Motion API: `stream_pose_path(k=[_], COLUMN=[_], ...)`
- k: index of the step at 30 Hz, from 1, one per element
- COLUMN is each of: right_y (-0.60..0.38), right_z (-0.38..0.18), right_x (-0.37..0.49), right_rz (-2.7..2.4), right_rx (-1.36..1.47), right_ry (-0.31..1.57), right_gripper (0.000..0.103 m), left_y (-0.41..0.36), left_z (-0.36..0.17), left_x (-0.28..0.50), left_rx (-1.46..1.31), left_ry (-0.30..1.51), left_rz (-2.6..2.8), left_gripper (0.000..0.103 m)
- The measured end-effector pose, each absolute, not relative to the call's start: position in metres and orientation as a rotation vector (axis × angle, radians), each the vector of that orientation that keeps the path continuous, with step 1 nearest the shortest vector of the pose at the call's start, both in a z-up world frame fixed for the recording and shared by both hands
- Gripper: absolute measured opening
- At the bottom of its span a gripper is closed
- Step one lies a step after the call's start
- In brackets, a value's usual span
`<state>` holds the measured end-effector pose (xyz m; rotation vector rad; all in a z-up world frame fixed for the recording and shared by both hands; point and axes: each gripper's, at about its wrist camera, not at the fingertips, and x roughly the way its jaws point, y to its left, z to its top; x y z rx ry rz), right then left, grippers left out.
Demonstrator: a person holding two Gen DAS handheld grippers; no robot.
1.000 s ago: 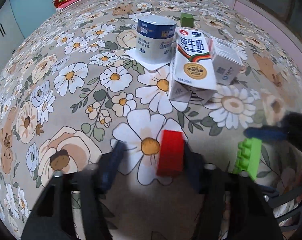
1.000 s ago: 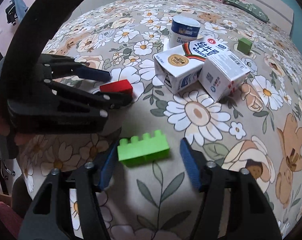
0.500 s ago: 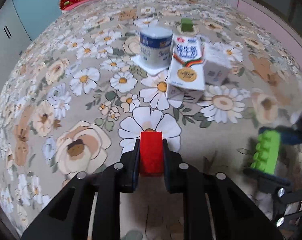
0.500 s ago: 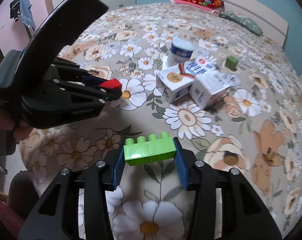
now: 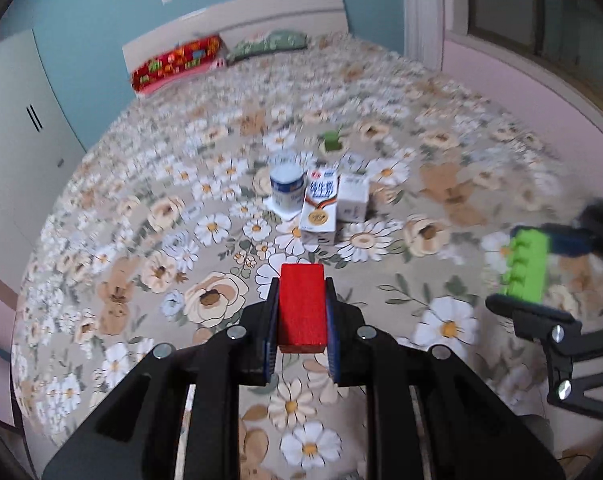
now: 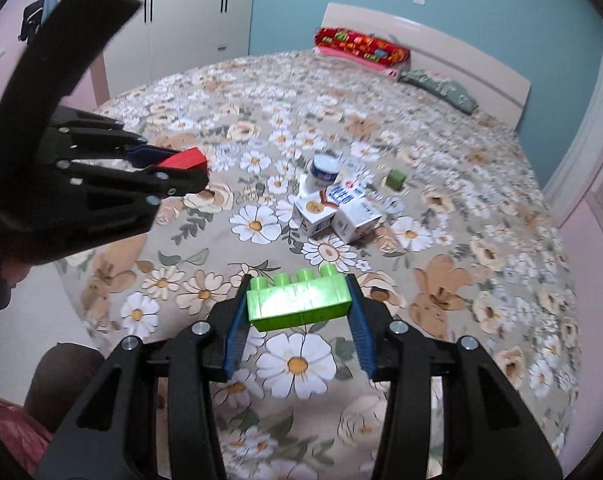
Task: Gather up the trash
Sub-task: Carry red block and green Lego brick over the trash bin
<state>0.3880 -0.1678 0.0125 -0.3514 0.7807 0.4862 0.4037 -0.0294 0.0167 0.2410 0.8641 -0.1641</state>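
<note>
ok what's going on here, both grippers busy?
Yes. The left gripper is shut on a red rectangular block, and the right gripper is shut on a lime-green studded plastic brick, both held up above the floral bedspread. Lying on the bed: a white and blue round tub, two white milk cartons and a small dark-green cube.

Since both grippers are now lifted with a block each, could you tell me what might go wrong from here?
1. The green brick is pinched only at its two ends by the right gripper, so it could twist or slip.
2. The red block in the left gripper sits close to the right one; they might collide.
3. The milk cartons and cup remain uncollected.
</note>
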Motion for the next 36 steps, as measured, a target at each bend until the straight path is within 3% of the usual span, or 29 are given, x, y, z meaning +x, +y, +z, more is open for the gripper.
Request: stream_pose_path(k=[8, 16, 26, 36], right_y=[-0.183, -0.193, -0.193, -0.188], right_z=[0.061, 0.089, 0.076, 0.033], right_x=[0.330, 0.270, 0.207, 0.177], right_rz=[0.445, 0.438, 0.457, 0.485], right_rx=[-0.330, -0.314, -0.338, -0.346], right_ry=[0.721, 0.677, 0.703, 0.781], right_gripper=[0.046, 0.046, 0.046, 0.046], left_y=[-0.037, -0.034, -0.022, -0.014], left_z=[0.071, 0.088, 0.070, 0.018], left_x=[0.325, 0.263, 0.203, 0.175], left_rx=[0.282, 0.324, 0.336, 0.355], left_ry=[0.749, 0.690, 0.710, 0.798], left_rz=[-0.191, -0.174, -0.185, -0.209], left_gripper=[0.022, 0.022, 0.022, 0.022])
